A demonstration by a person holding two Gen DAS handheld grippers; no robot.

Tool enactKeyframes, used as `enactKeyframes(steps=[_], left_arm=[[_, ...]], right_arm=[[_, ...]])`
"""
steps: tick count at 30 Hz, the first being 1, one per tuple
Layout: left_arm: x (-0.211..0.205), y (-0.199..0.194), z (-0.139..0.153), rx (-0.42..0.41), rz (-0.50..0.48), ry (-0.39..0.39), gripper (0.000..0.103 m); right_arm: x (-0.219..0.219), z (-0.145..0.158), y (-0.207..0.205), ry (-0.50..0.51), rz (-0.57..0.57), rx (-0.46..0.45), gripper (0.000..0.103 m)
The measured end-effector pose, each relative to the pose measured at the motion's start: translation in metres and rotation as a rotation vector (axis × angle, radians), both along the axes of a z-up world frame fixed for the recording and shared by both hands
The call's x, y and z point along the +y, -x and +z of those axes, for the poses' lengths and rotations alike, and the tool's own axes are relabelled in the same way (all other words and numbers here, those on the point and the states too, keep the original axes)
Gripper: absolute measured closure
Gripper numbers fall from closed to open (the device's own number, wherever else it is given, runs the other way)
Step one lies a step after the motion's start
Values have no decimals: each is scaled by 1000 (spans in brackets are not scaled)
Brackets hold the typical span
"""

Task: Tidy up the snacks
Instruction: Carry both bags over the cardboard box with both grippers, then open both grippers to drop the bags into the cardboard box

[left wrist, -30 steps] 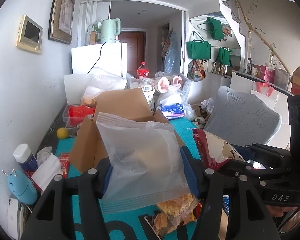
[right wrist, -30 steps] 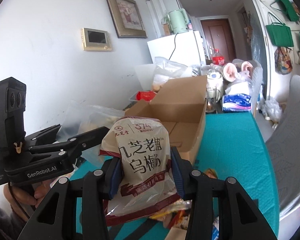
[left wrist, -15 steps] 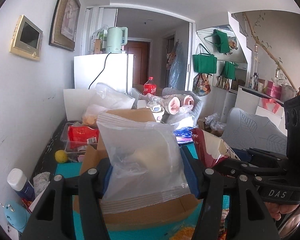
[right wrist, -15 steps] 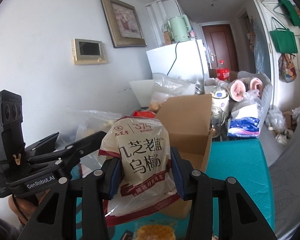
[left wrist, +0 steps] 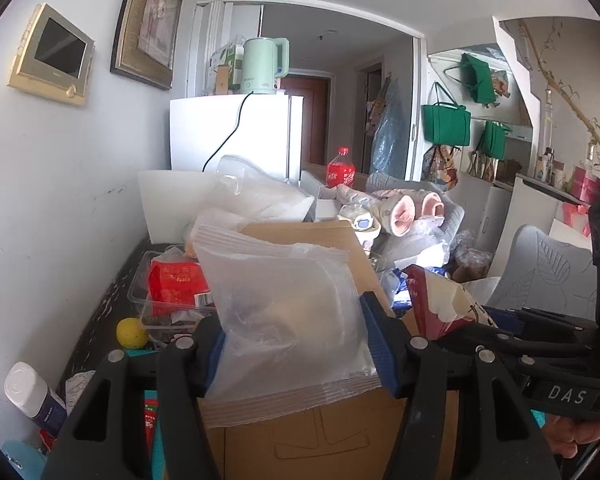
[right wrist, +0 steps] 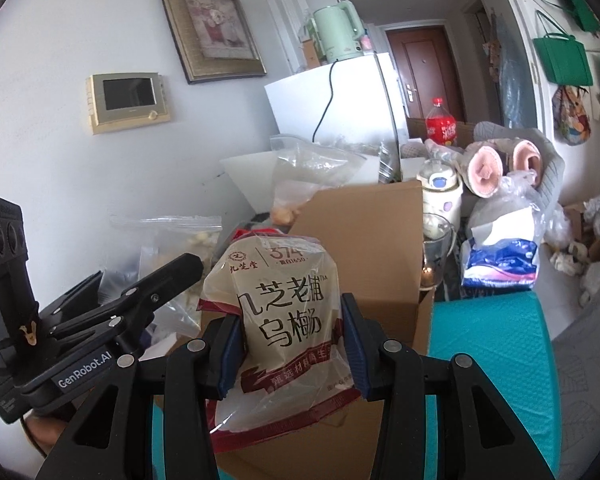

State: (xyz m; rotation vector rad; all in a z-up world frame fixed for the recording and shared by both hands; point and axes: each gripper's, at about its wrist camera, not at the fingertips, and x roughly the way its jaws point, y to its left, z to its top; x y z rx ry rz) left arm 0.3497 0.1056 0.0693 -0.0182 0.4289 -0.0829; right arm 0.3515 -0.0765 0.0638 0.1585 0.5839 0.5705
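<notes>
On the cluttered table with its teal textured mat (right wrist: 488, 344) we record an open brown cardboard box (right wrist: 380, 240), standing against a white wall that carries a gold-framed picture (right wrist: 212, 24) and a beige wall panel with a dark screen (right wrist: 126, 98); behind the box, a white refrigerator (left wrist: 236, 136) bearing a mint-green electric kettle (left wrist: 262, 66), a red-labelled cola bottle (left wrist: 340, 170), loose clear plastic bags (left wrist: 252, 196), a clear plastic tray holding a red packet (left wrist: 172, 284), and a yellow ball (left wrist: 131, 333) at the table's left edge; green tote bags (left wrist: 446, 124) hang on the far right wall.

Item one: our left gripper (left wrist: 296, 340) is clenched on a clear zip-seal plastic bag with pale contents (left wrist: 284, 312), long axis upright, sealed edge uppermost, held in front of and above the box's near wall. Item two: our right gripper (right wrist: 292, 340) is clamped on a cream and dark-red printed snack bag (right wrist: 284, 308), long axis upright, printed face toward the camera, top edge uppermost, likewise above the box's near side.

Against the view one second earlier: both bags have come forward; the box fills more of each view and its near wall now sits below the fingers; the loose snacks on the mat have passed out of sight.
</notes>
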Motion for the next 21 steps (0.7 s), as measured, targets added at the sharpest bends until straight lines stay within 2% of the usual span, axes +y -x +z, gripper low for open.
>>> enactKeyframes(steps=[6,12,21], left_arm=[[2,-26,-26,95,24,1,45],[-5,-40,-45,145,39,-57,45],[-14,-61,-67,273,45,-76,44]], right_arm=[[6,-30,-18,2,-12,77,58],[12,-50,-27,51,-34,119,57],[6,-60,-34,87,-89,138,45]])
